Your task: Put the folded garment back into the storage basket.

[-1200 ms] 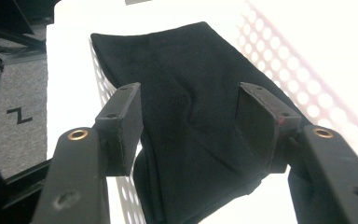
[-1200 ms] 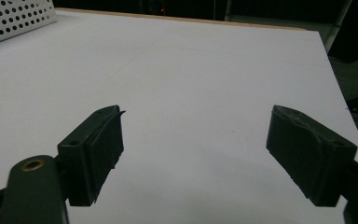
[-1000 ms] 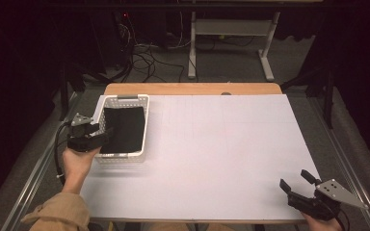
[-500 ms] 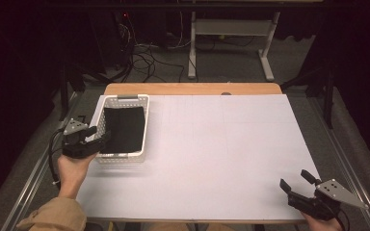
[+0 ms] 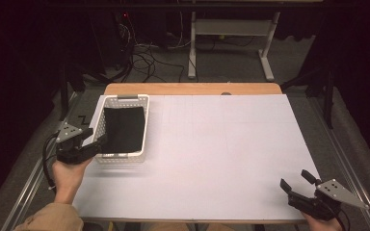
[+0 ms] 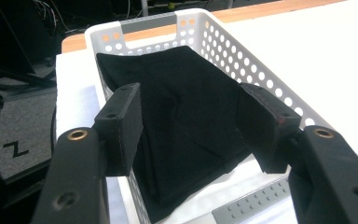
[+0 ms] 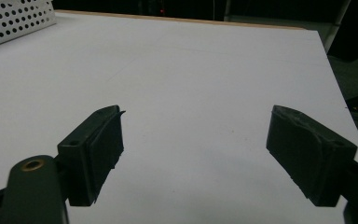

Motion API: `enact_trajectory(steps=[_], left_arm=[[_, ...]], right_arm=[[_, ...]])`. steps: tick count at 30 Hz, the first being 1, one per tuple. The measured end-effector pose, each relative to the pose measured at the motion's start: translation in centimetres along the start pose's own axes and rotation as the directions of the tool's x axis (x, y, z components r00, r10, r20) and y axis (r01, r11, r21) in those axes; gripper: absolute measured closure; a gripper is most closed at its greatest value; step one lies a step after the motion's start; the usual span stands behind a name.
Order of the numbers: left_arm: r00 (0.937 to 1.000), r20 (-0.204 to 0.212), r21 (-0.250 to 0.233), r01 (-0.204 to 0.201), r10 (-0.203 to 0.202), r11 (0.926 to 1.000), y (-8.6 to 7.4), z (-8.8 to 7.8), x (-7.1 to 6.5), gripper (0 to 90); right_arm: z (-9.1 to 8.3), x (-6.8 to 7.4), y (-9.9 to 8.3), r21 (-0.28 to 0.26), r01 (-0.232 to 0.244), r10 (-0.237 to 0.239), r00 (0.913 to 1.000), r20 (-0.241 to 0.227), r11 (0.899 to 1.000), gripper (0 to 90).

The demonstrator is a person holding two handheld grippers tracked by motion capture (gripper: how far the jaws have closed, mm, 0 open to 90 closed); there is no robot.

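Observation:
A white perforated basket stands at the table's left, with a black cloth lying folded inside it. My left gripper is held at the basket's near left corner, its jaws open and pointing at the basket. In the left gripper view the basket and the black cloth lie beyond the left gripper, with nothing gripped. My right gripper hovers open near the table's front right corner. In the right gripper view the right gripper has only white table beneath it.
A white sheet covers the table, and a wooden strip shows at its far edge. Beyond the table are a desk frame and cables on the floor. Metal rails run along both sides. A corner of the basket appears far left in the right gripper view.
My left gripper has drawn back from the basket's left wall, toward the person and slightly left. The basket, the cloth and the right gripper have not moved.

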State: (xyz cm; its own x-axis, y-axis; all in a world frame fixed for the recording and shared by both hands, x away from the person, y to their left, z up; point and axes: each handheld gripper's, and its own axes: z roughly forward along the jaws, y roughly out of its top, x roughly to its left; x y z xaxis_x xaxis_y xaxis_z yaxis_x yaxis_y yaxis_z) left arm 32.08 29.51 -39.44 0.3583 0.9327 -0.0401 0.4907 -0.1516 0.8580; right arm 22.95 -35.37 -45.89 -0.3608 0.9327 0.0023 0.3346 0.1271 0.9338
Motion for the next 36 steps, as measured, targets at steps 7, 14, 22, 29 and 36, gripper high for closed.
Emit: enact_trajectory(steps=[7,14,22,29,36], left_arm=[[0.9999,0.012,-0.019,-0.008,0.008,0.9998,-0.3,-0.4,-0.4,36.4],[0.9998,0.016,-0.021,-0.009,0.010,0.9997,-0.9,-0.6,-0.6,36.4],[0.9998,0.018,-0.028,-0.010,0.011,0.9996,-1.5,-1.1,-0.8,36.3],[0.9998,0.016,-0.041,-0.010,0.011,0.9991,-2.1,-1.8,-0.9,36.2],[0.9999,0.012,-0.050,-0.007,0.008,0.9987,-2.5,-2.3,-0.7,36.2]], right_arm=[[0.0,0.0,0.0,0.000,0.000,0.000,1.0000,0.001,1.000,19.2],[0.0,0.0,0.0,-0.001,-0.005,0.005,1.0000,0.000,1.000,19.2],[0.0,0.0,0.0,-0.001,-0.004,0.004,1.0000,-0.003,1.000,19.2],[0.0,0.0,0.0,-0.002,-0.008,0.008,1.0000,-0.003,1.000,19.2],[-0.1,0.0,0.0,-0.003,-0.010,0.010,0.9999,-0.002,1.000,19.2]])
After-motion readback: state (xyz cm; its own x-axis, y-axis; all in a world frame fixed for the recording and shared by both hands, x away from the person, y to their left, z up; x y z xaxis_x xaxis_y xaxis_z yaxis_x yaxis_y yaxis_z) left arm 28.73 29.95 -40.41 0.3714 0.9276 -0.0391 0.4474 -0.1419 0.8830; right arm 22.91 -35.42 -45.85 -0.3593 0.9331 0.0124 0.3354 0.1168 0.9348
